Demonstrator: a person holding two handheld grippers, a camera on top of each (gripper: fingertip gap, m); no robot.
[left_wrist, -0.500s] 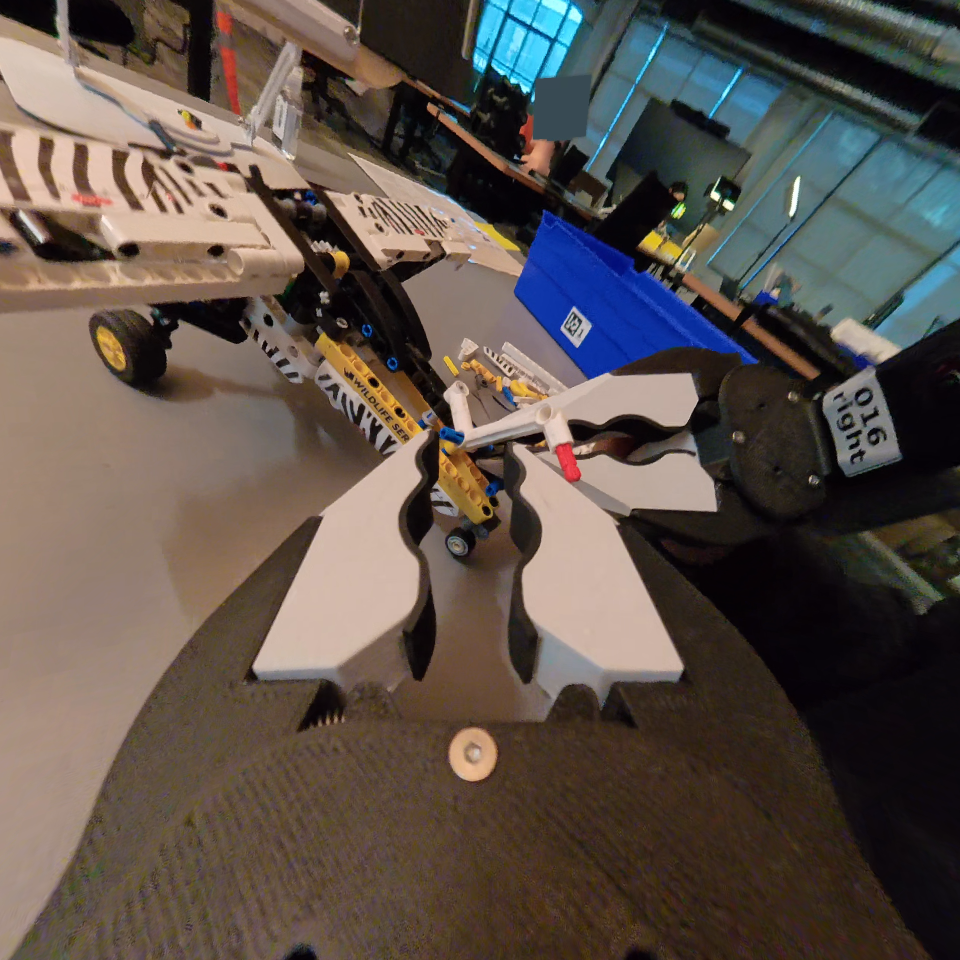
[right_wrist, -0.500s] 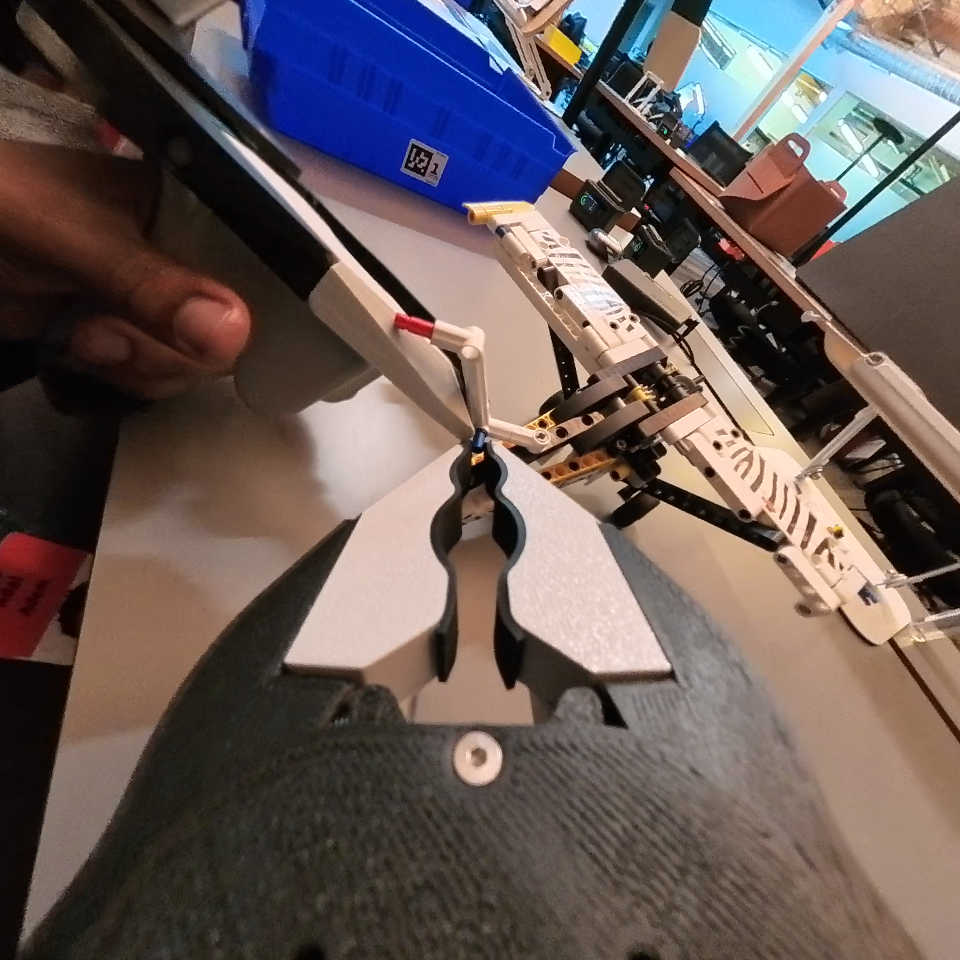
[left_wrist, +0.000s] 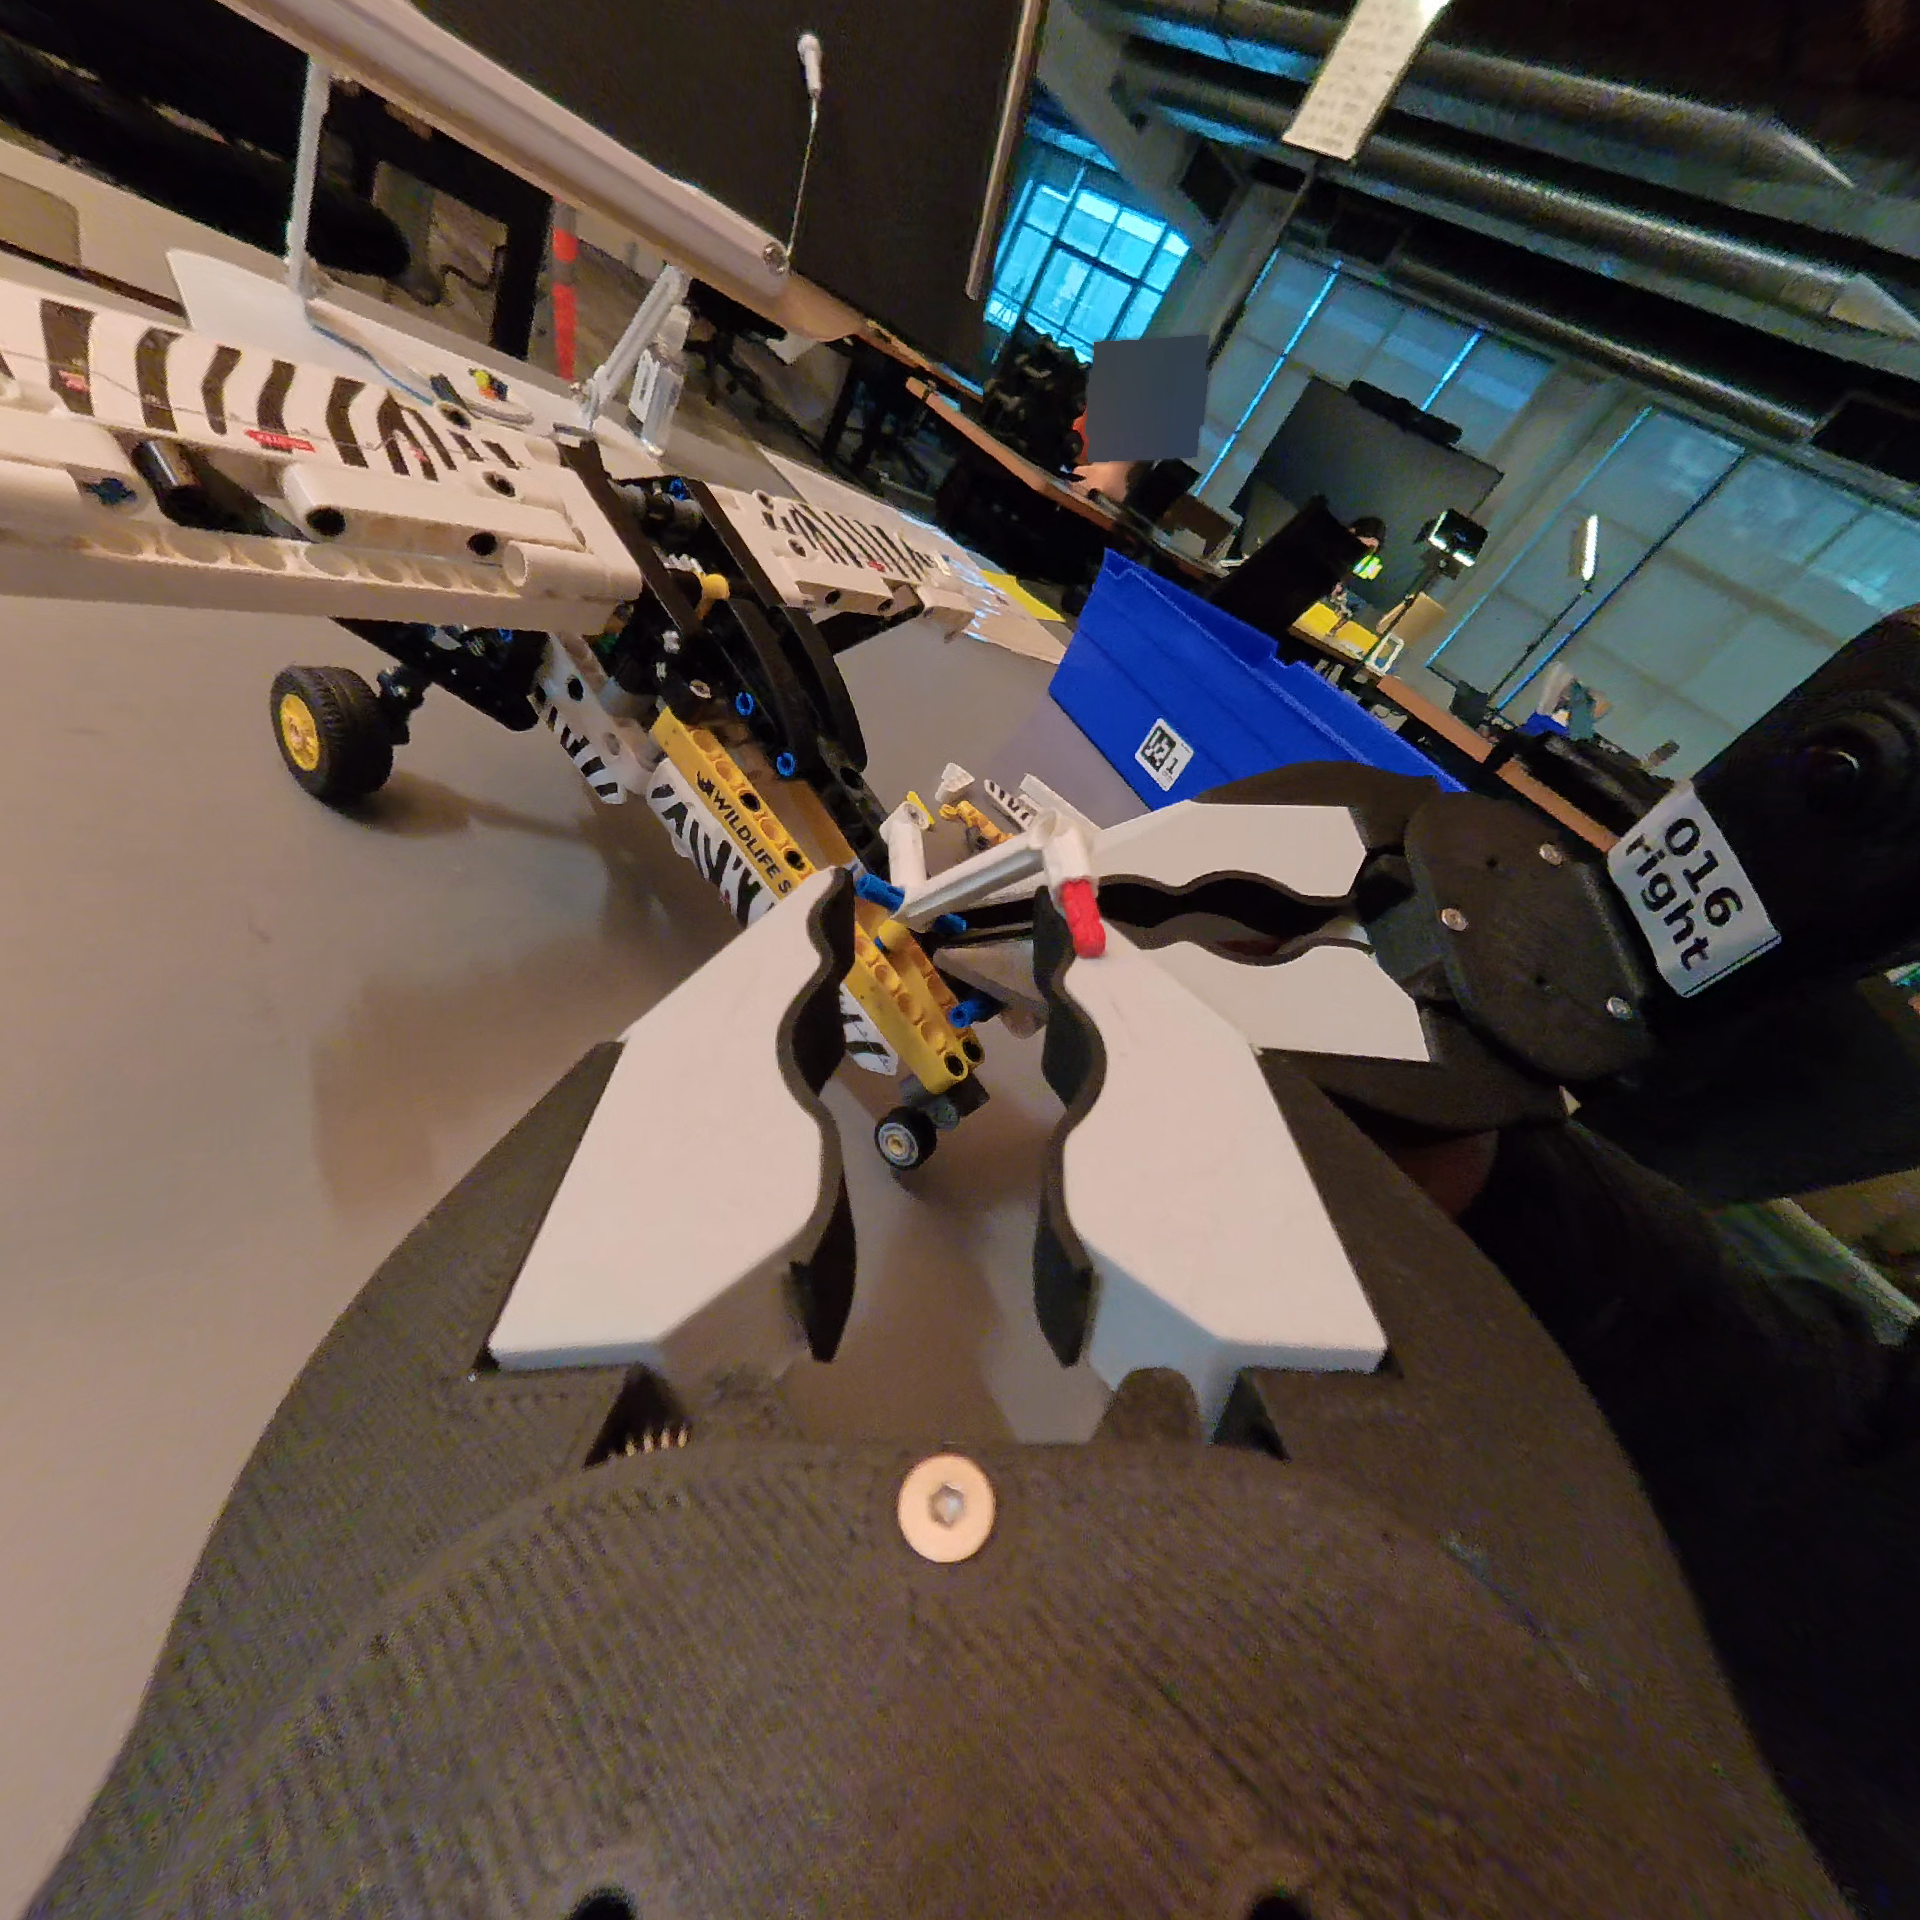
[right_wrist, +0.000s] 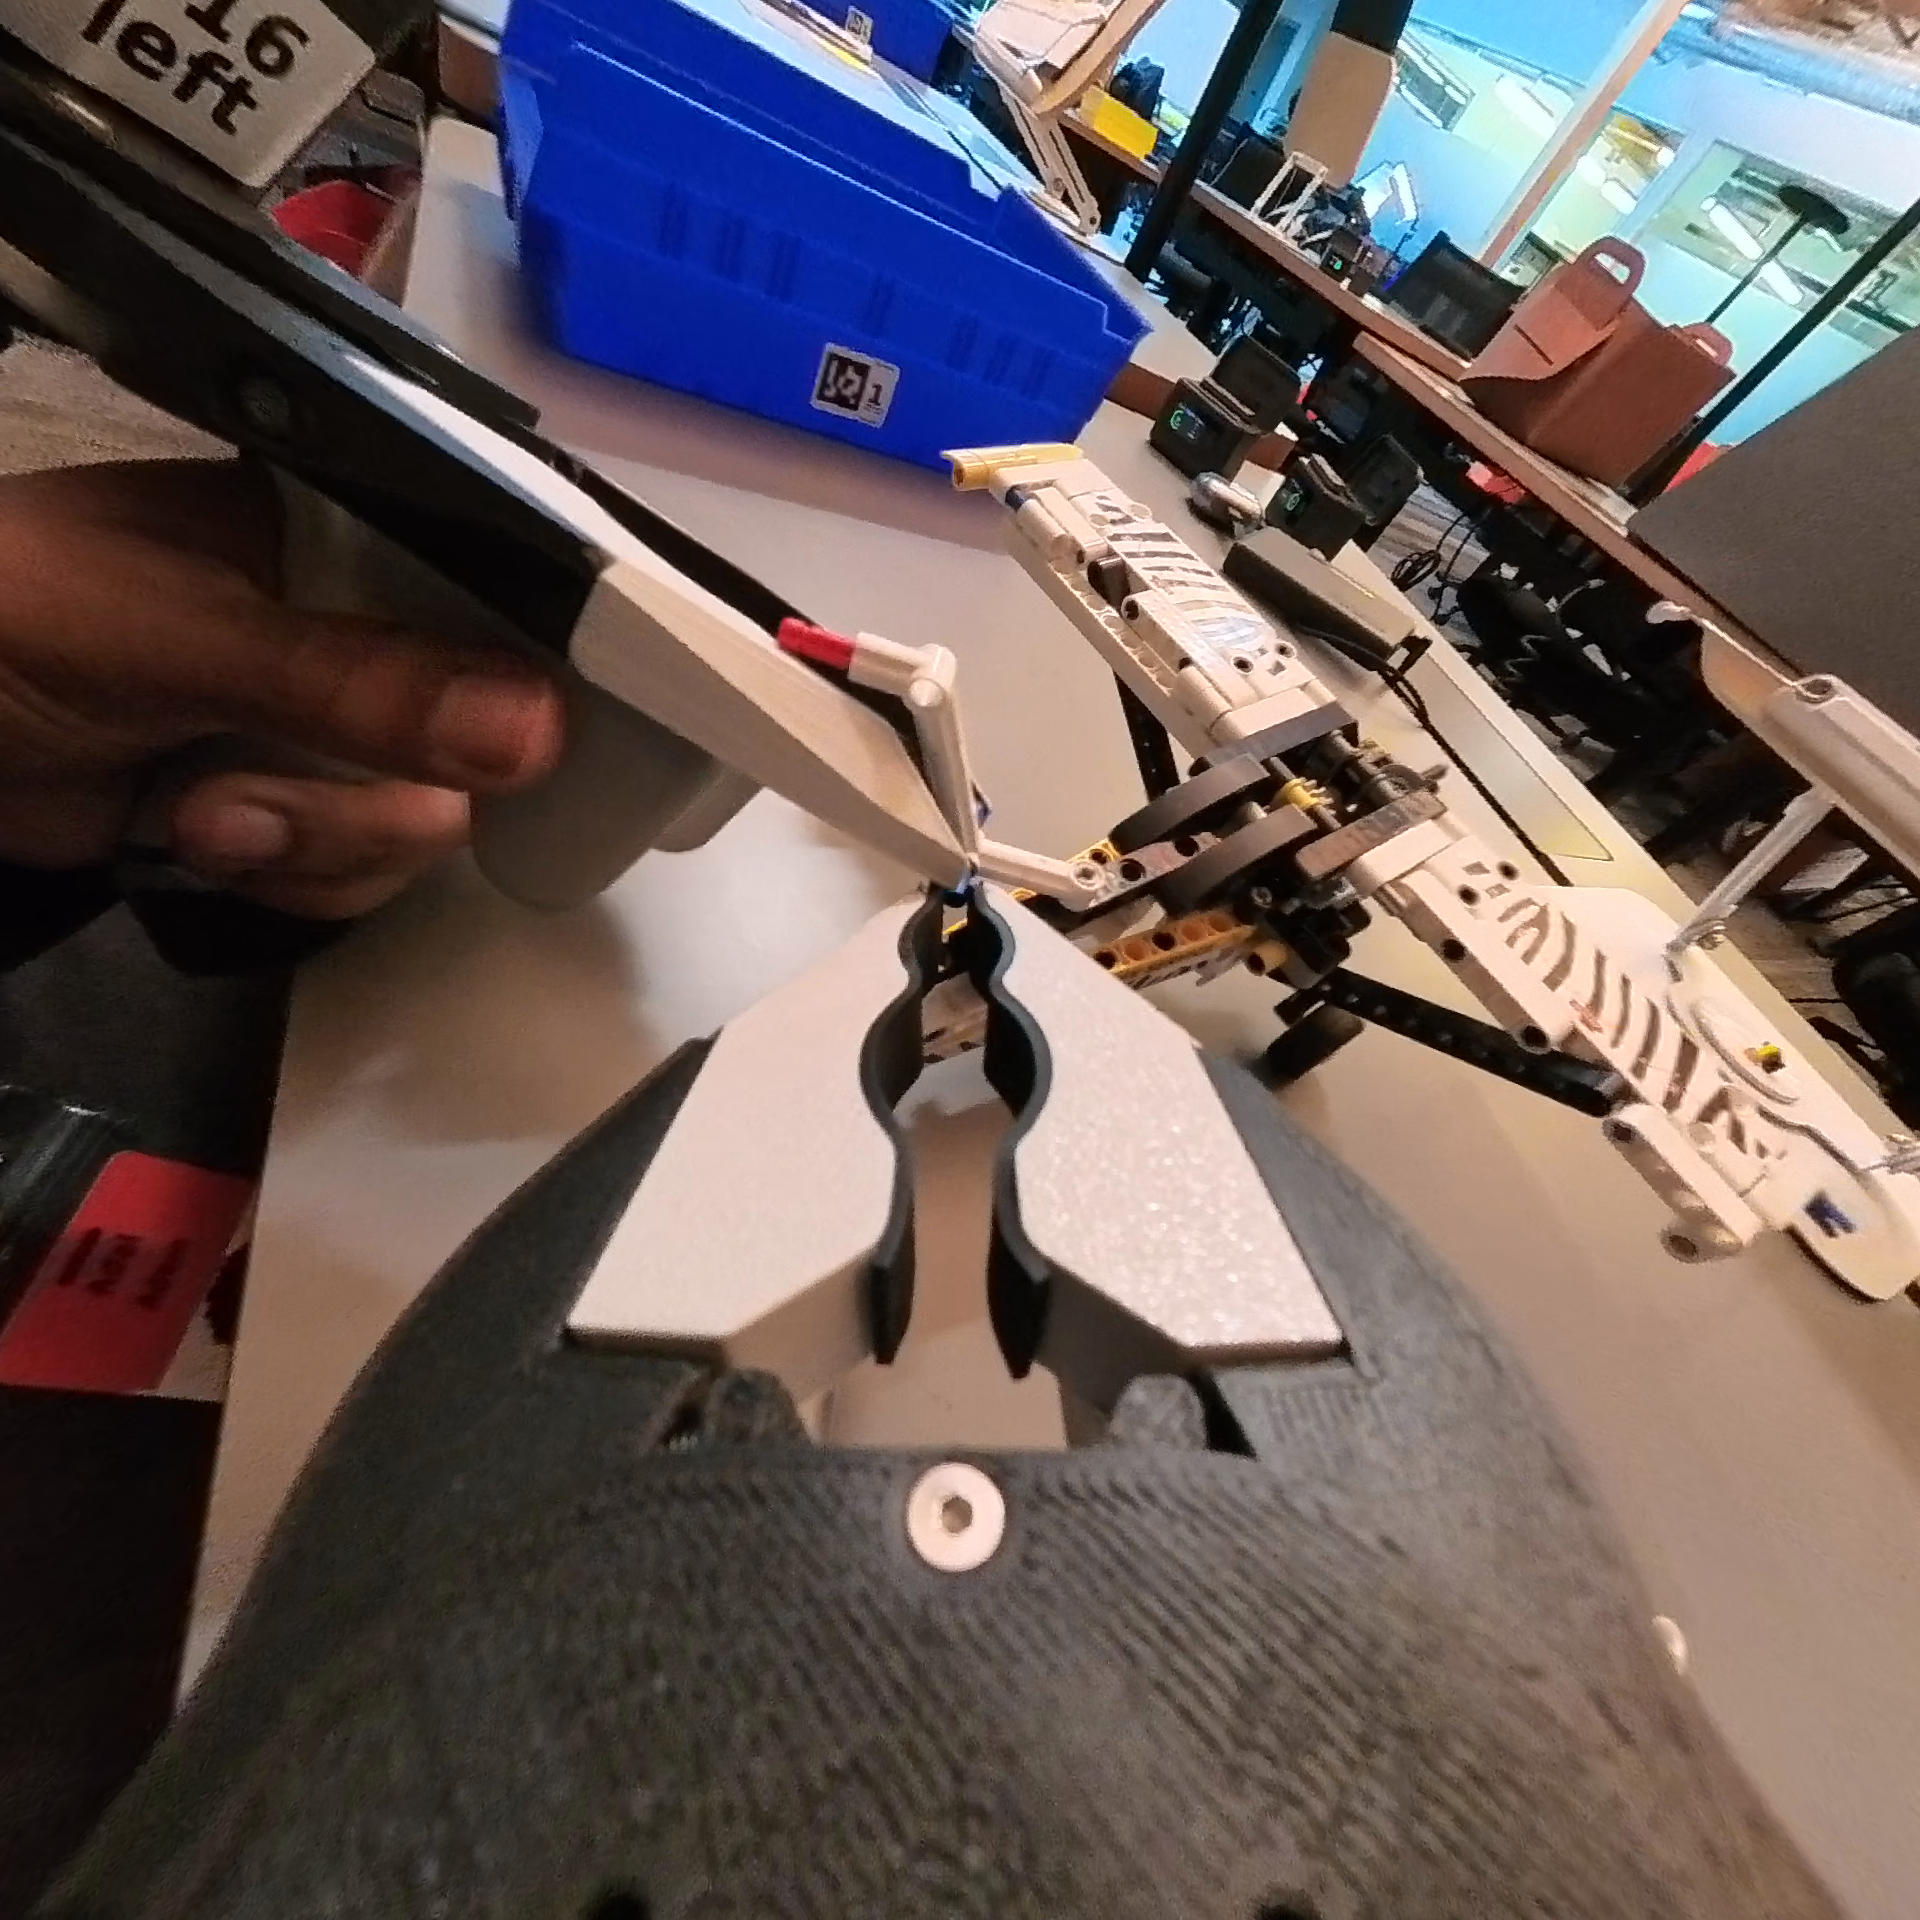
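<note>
Two grippers meet at the zebra-striped white brick-built plane (left_wrist: 312, 488) on the grey table (left_wrist: 156, 987): left gripper (left_wrist: 940, 904) open astride its yellow holed beam (left_wrist: 904, 997), right gripper (right_wrist: 961, 899) pinching a small blue peg (right_wrist: 958, 885), which wants steadiness.

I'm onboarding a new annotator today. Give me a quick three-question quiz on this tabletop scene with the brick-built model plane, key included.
1. True or false: the left gripper stands open, with the model's yellow holed plastic beam between its fingers.
2. What colour is the plastic storage bin behind the model? A red, B blue, C green.
3. Fill in: the model's white wing panels bear black ____.

Key: 1 true; 2 B; 3 stripes.
</note>
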